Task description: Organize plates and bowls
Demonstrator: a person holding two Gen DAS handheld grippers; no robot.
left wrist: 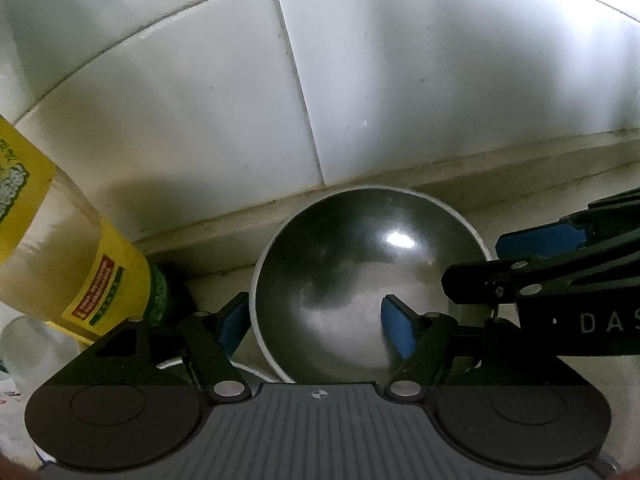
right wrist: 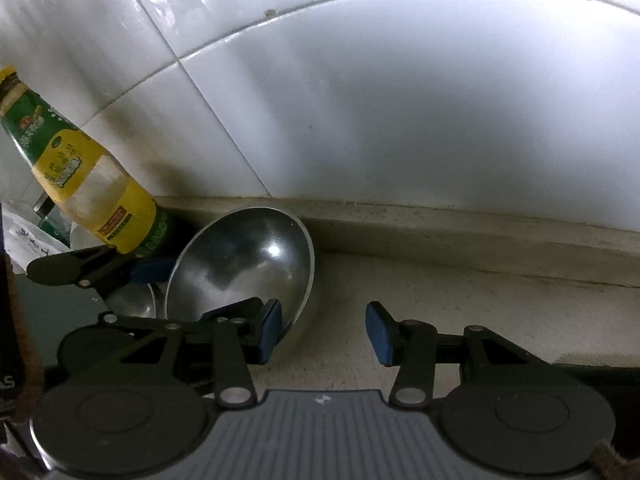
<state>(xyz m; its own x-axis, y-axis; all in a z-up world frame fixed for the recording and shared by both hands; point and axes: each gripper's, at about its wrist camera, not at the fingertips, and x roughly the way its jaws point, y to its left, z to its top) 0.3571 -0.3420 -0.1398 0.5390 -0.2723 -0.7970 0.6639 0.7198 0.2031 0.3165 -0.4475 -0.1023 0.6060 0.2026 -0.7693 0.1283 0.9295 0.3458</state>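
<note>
Lower centre of the left wrist view: your left gripper (left wrist: 314, 330) stands open astride the near rim of the steel bowl (left wrist: 360, 272), one pad outside the wall, one inside, neither pressing. In the right wrist view your right gripper (right wrist: 324, 330) is partly open on nothing, its left pad just beside that bowl's rim, bare counter (right wrist: 460, 304) between the pads. The step looks like seating the bowl beside a second bowl (right wrist: 134, 302) (lower left, half hidden). Next, you need to draw clear without tipping it. Farther back, a yellow-labelled bottle (right wrist: 86, 188) and tiled wall (left wrist: 440, 80).
</note>
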